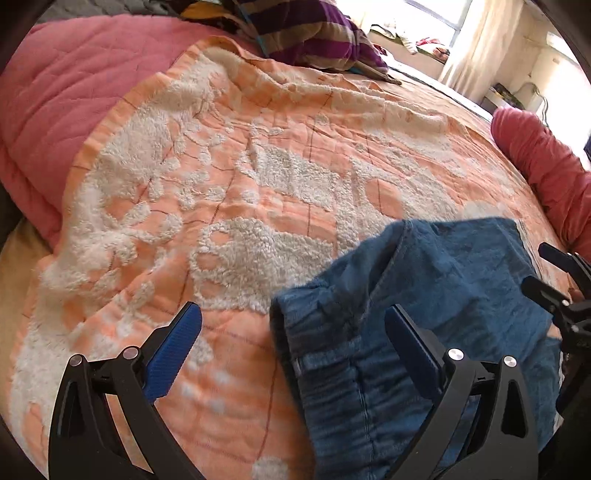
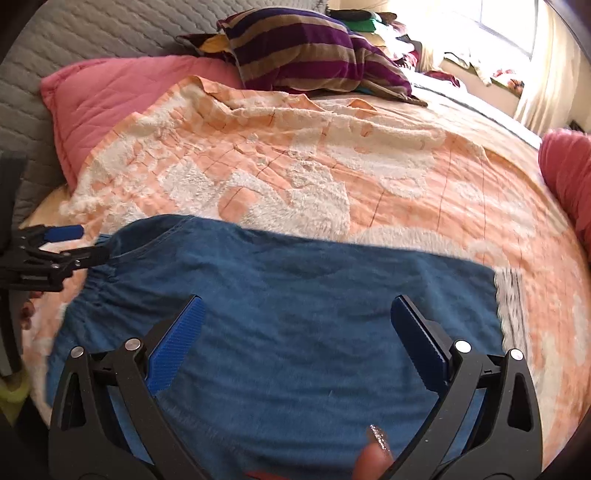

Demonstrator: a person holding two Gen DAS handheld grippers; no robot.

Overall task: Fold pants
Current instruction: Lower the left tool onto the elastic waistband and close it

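Note:
Blue denim pants (image 2: 295, 295) lie folded flat on an orange and white blanket (image 2: 332, 166) on the bed. In the left wrist view the pants (image 1: 424, 295) fill the lower right, elastic waistband near my fingers. My left gripper (image 1: 295, 317) is open, its right finger over the waistband, its left finger over the blanket. It also shows in the right wrist view (image 2: 74, 243) at the pants' left edge. My right gripper (image 2: 299, 310) is open just above the middle of the pants, holding nothing. It shows at the right edge of the left wrist view (image 1: 554, 269).
A pink quilted pillow (image 2: 110, 99) lies at the far left, and a striped purple and tan cloth (image 2: 306, 48) at the head of the bed. A pink bolster (image 2: 569, 173) lies on the right. A bright window (image 2: 498, 26) is at the far right.

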